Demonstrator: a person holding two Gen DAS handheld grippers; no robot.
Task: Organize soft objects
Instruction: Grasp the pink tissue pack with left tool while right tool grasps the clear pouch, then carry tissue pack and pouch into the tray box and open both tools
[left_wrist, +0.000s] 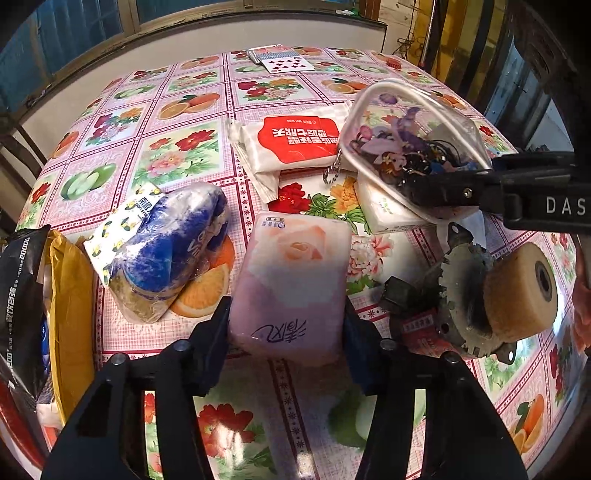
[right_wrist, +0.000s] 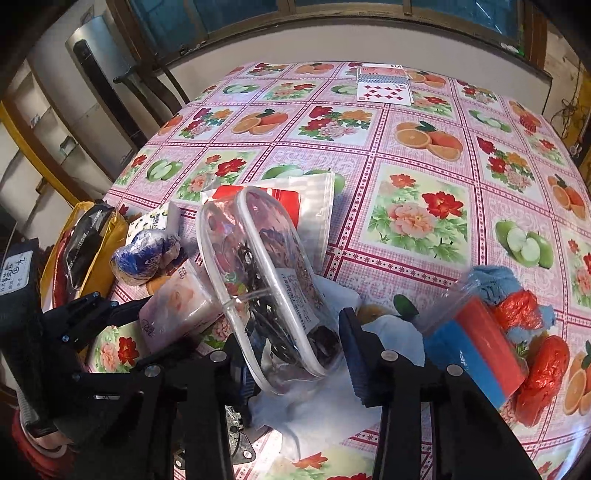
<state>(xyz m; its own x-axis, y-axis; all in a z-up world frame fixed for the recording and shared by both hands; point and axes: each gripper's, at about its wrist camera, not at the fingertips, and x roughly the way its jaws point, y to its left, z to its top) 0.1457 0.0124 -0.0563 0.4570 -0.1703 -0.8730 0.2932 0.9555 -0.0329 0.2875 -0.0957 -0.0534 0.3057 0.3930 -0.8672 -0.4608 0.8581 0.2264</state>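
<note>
A pink tissue pack (left_wrist: 291, 280) printed with a rose lies on the fruit-and-flower tablecloth (left_wrist: 177, 110). My left gripper (left_wrist: 284, 332) is shut on its near end, one finger on each side. A clear zip pouch (left_wrist: 406, 140) with purple flower prints and dark cords inside is tilted up off the table, and my right gripper (left_wrist: 436, 188) is shut on its lower edge. From the right wrist, the pouch (right_wrist: 273, 280) stands on edge between the right gripper (right_wrist: 291, 350) fingers. At the left, the left gripper (right_wrist: 122, 314) holds the pink pack (right_wrist: 177, 306).
A red-and-white wet wipes pack (left_wrist: 295, 144), a blue-white bag (left_wrist: 173, 251) and a white tissue pack (left_wrist: 384, 210) lie nearby. A thread spool (left_wrist: 521, 291) on a toothed metal disc (left_wrist: 461, 288) sits right. Yellow bag (left_wrist: 70, 295) at left edge. Playing cards (right_wrist: 384, 85) far back. Blue-orange pack (right_wrist: 476, 343).
</note>
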